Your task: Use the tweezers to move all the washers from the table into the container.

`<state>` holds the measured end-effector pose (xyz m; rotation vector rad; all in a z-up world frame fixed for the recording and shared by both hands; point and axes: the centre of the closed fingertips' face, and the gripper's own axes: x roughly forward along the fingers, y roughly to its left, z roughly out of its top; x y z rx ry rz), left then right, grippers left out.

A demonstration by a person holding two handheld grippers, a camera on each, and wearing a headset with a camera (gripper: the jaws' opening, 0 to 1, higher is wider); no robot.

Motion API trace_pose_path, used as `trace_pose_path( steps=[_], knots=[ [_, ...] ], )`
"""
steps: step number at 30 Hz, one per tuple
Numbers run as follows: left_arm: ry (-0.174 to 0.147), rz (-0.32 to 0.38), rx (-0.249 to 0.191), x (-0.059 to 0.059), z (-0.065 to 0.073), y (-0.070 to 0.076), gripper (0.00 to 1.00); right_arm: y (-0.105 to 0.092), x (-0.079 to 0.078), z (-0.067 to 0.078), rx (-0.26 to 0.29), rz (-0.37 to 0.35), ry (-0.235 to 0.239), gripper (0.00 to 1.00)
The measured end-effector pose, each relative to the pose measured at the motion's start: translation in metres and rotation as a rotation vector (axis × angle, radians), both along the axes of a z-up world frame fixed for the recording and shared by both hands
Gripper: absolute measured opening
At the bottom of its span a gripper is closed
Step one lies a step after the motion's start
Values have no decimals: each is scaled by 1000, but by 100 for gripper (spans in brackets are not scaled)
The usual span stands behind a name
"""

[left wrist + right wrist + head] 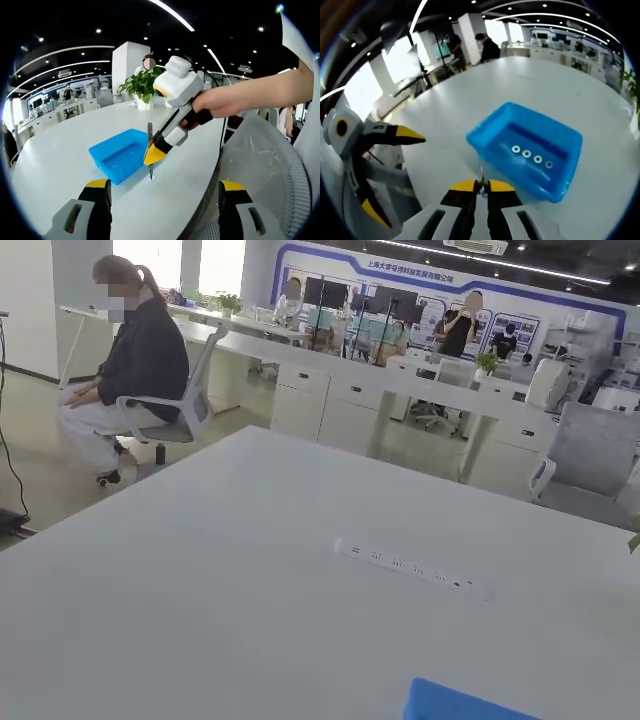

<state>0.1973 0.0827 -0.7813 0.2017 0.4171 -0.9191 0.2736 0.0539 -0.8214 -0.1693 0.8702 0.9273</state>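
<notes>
Right gripper: clamped on the tweezers, tips down at the table, just beside the container. A speck at the tips may be a washer, but it is too small to confirm. Left gripper: jaws wide apart, empty. Four washers lie in a row inside the container. Step judged in hand: picking up another one. Next move calls for a firm pinch, a lift clear of the wall, and release inside.

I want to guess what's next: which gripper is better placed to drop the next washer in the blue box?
Right, probably. The right gripper is shut on the tweezers, whose tips stand at a washer on the table beside the blue container. The left gripper is open and holds nothing.
</notes>
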Motion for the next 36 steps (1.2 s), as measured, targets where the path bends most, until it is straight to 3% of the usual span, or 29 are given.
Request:
trace_pose_path(
  steps=[10,18,21,27,36],
  knots=[
    [5,2,1,0,-1,0,90,5,-5,-1,-29,40,-27,5],
    [6,-1,0,0,-1,-1,90,9,-14,-3,-73,117,-128,6],
    [7,-3,-1,-1,-1,-1,90,5,-11,-4,-80,108,-157,4],
    [9,-8,-3,-1,-1,-2,90,1,-7,1,-7,37,-109,4],
    [10,-13,-2,-2,-2,-2,90,5,5,31,32,48,-138,4]
  ],
)
